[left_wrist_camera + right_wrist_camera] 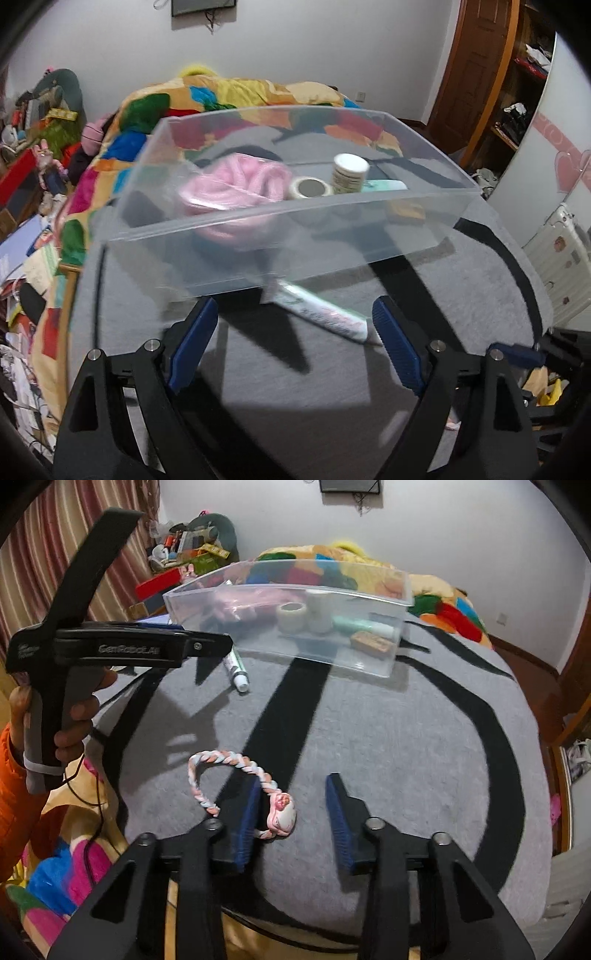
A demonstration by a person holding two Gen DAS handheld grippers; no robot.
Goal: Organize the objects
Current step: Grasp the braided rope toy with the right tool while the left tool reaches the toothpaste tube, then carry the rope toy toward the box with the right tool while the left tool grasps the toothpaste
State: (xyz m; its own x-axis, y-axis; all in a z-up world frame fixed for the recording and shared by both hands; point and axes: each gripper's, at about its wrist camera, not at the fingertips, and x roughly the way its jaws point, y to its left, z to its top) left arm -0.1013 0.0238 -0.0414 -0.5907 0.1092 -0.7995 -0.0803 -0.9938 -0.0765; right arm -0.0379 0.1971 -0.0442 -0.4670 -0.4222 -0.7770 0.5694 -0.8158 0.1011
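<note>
A clear plastic bin [258, 229] [391, 653] stands on the grey mat. It holds a pink cloth [229, 184], a tape roll [310, 187] [291, 617], a white jar [350, 173], a mint tube [362, 624] and a tan block [371, 641]. A white tube [325, 312] [236, 668] lies on the mat just in front of the bin. My left gripper [295, 314] is open, with the tube between its fingers. A braided pink headband [240, 786] lies near my right gripper [293, 797], which is open above its charm end.
The round grey mat with black stripes [369, 738] lies on a bed with a colourful quilt [236, 96]. Clutter is piled on the left [29, 122]. A wooden door [472, 62] and a white suitcase [561, 251] are on the right.
</note>
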